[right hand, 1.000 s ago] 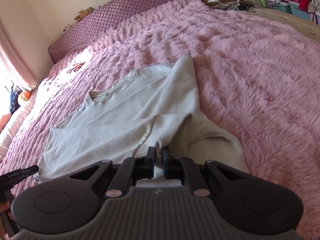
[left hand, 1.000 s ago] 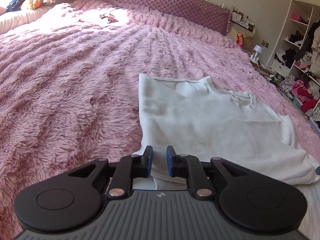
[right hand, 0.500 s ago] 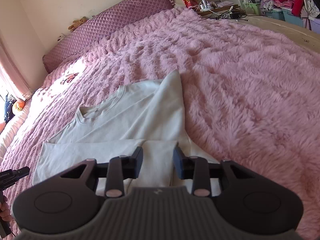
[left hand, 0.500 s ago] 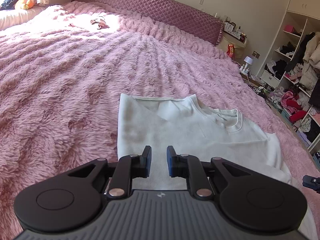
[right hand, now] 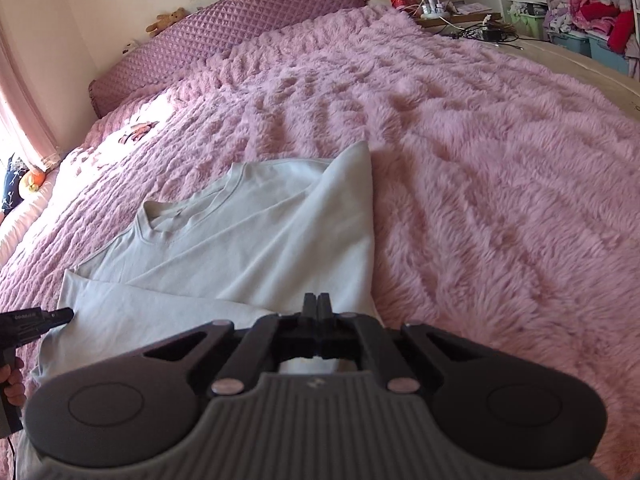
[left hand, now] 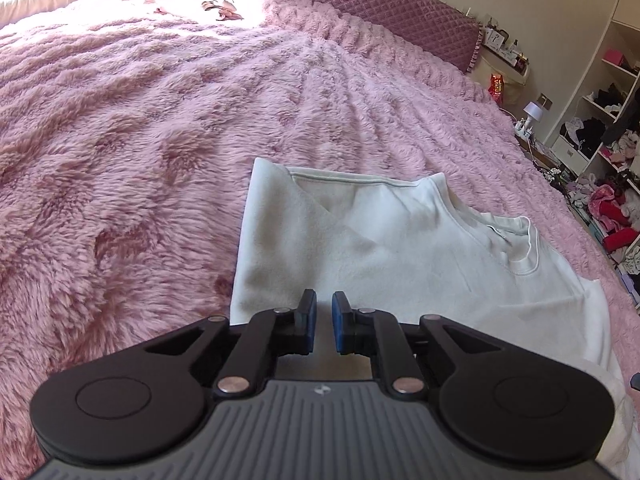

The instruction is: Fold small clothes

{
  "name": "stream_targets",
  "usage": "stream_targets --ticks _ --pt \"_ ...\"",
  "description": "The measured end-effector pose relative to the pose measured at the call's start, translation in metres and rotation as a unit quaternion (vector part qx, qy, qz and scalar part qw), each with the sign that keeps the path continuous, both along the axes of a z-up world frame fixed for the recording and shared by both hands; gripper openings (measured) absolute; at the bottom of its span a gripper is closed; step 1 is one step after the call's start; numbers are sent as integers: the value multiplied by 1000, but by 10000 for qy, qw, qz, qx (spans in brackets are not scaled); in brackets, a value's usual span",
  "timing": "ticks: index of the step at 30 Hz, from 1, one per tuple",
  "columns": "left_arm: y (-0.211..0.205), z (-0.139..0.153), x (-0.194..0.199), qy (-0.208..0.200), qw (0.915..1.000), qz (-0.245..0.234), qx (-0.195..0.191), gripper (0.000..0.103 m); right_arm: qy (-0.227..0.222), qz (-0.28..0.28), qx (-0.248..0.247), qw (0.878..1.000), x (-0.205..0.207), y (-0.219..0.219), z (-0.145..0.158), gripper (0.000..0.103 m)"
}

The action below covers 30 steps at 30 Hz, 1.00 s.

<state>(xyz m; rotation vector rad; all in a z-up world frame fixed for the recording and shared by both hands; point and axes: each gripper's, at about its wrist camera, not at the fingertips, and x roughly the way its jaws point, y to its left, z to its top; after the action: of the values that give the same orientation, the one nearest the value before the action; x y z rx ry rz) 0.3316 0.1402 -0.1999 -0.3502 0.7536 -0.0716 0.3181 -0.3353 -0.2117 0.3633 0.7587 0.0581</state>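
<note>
Left wrist view: my left gripper (left hand: 324,326) hovers over the near edge of the white shirt (left hand: 400,264), blue pads parted by a narrow gap, nothing between them. The shirt lies flat on the pink fuzzy blanket (left hand: 120,140), left side already folded inward, collar toward the far right. Compared with a second ago the gap is unchanged and I have stayed empty; the view has drawn back a little, then come nearer again. Right wrist view: my right gripper (right hand: 317,312) shows its jaws pressed together over the shirt (right hand: 260,252) near the hem; whether cloth is pinched between them I cannot tell, as the tips hide the contact. Half a second ago these jaws stood wide apart, and a second ago they were shut on a lifted fold, so they have closed again. The right flap lies folded across the body, its point aimed toward the headboard (right hand: 224,36). Judgement: side folds done; next comes folding hem toward collar, calling for both grippers gripping the bottom edge evenly.
</note>
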Motion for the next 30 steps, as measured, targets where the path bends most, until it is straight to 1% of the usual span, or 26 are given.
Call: stream_targets --ticks 2,4,5,6,8,9,13,16,18,21,23,24,25,27,29,30 --pt "0 -2 0 34 10000 -2 -2 15 111 -127 1 9999 3 -8 -5 0" --pt "-1 -2 0 48 10000 0 40 15 105 5 294 9995 1 -15 -8 0" --pt "-2 -2 0 49 10000 1 59 15 92 55 412 9991 0 -16 -8 2" --pt "-3 -1 1 49 10000 -3 84 15 57 105 459 9989 -3 -15 -7 10" --pt "-4 -1 0 47 9999 -9 108 15 32 162 321 9993 -6 -11 -5 27" --pt "-5 -1 0 47 9999 -8 115 15 24 163 241 9996 -7 -8 -5 27" --pt "-6 0 0 59 9998 -47 170 15 126 210 421 9988 -8 -6 -7 26" --pt "-7 0 1 61 9998 -50 180 15 300 243 251 9989 -6 -1 -12 24" --pt "-7 0 1 60 9998 -50 171 15 361 143 157 9991 -7 1 -15 24" --pt "-7 -1 1 66 9998 -61 175 15 392 95 223 9989 -10 0 -19 24" --pt "-7 -1 1 72 9998 -55 167 15 422 89 241 9988 -10 0 -21 20" --pt "-6 -1 1 70 9998 -60 174 15 418 44 226 9989 -9 0 -22 2" --pt "-7 -1 1 70 9998 -62 178 15 362 -7 253 9990 -10 -1 -22 0" --pt "-6 -1 1 71 9998 -66 173 15 269 -6 375 9989 -12 -2 -20 0" --pt "-7 -1 0 64 9998 -57 166 15 125 18 313 9994 -15 0 -14 0" --pt "-6 0 0 50 9998 -49 160 15 -23 -13 254 9997 -18 0 -7 0"
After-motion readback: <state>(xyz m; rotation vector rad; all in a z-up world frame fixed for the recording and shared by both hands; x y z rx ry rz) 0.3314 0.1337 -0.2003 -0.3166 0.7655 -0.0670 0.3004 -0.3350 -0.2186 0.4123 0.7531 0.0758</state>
